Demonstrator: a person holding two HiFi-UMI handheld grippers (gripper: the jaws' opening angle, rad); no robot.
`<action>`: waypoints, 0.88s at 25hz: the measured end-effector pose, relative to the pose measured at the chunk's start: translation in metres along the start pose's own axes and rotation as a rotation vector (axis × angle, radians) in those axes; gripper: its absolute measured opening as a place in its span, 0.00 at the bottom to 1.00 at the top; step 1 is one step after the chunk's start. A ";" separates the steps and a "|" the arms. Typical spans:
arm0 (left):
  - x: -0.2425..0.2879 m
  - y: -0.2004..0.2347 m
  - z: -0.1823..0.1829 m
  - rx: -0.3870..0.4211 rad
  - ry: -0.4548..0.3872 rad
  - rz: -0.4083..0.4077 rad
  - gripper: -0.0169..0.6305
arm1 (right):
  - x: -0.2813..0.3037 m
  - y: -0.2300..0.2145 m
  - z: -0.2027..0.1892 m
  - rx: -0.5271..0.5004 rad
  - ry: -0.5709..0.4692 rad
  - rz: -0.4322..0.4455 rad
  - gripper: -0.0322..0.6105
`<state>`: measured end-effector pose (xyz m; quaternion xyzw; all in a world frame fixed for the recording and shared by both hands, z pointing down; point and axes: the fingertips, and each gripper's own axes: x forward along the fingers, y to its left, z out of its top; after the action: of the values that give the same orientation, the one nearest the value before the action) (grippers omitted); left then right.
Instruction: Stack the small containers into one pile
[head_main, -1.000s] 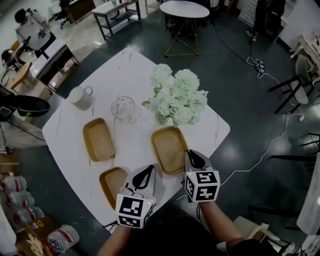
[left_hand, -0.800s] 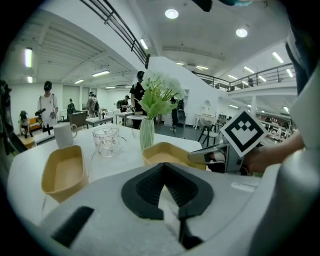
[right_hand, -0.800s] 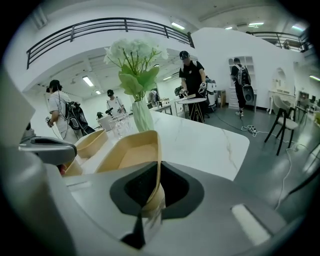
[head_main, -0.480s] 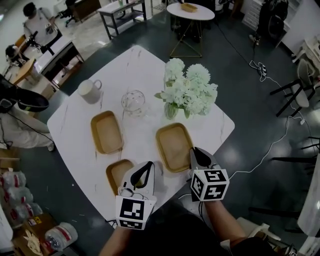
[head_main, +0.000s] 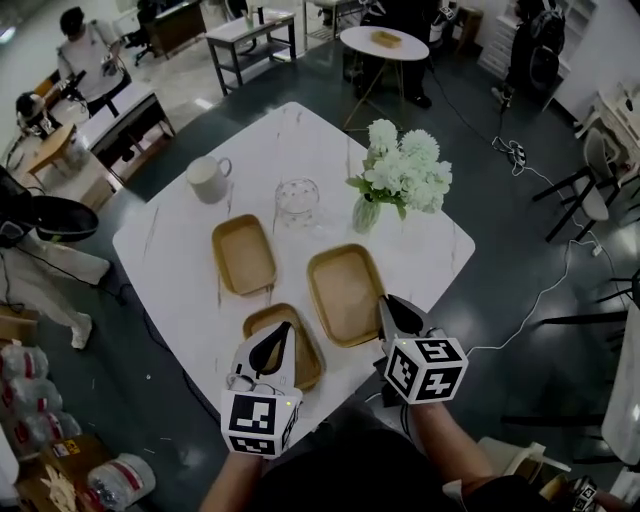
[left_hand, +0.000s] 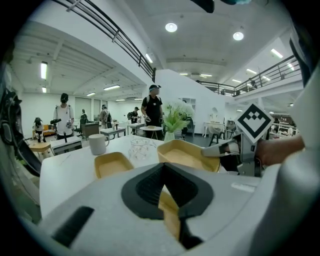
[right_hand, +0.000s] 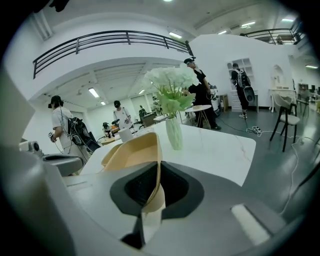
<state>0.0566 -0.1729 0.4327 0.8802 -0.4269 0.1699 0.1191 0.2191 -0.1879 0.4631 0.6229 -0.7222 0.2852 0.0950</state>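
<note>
Head view, left gripper (head_main: 272, 346) fingers pinching small tray (head_main: 308, 360), right gripper (head_main: 390, 312) fingers pinching large tray (head_main: 344, 290), vase (head_main: 366, 213), glass (head_main: 298, 203), mug (head_main: 208, 179) beyond

Big open lab-style hall: mezzanine railing (right_hand: 110, 40), scattered work desks (head_main: 245, 27), floor power strip (head_main: 516, 153), people (left_hand: 152, 105) standing around.

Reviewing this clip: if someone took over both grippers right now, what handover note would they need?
Left gripper: shut on the near rim of the small tray.
Right gripper: shut on the near rim of the large tray.
Third tray: lies apart, farther back on the table, with no gripper on it.
Done: both grips taken; nothing stacked yet.
Left: nest all three trays into one pile, probably the smaller ones inside the large tray. Mind the glass jar and vase behind.
</note>
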 end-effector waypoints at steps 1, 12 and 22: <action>-0.008 0.005 -0.003 -0.005 -0.002 0.007 0.02 | -0.003 0.010 -0.003 0.001 0.001 0.008 0.07; -0.076 0.051 -0.026 -0.038 -0.007 0.071 0.02 | -0.012 0.096 -0.030 -0.004 0.026 0.085 0.07; -0.110 0.069 -0.050 -0.051 0.013 0.069 0.02 | -0.015 0.134 -0.062 -0.046 0.061 0.077 0.07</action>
<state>-0.0714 -0.1185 0.4387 0.8604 -0.4605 0.1687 0.1385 0.0810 -0.1337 0.4675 0.5831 -0.7489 0.2910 0.1203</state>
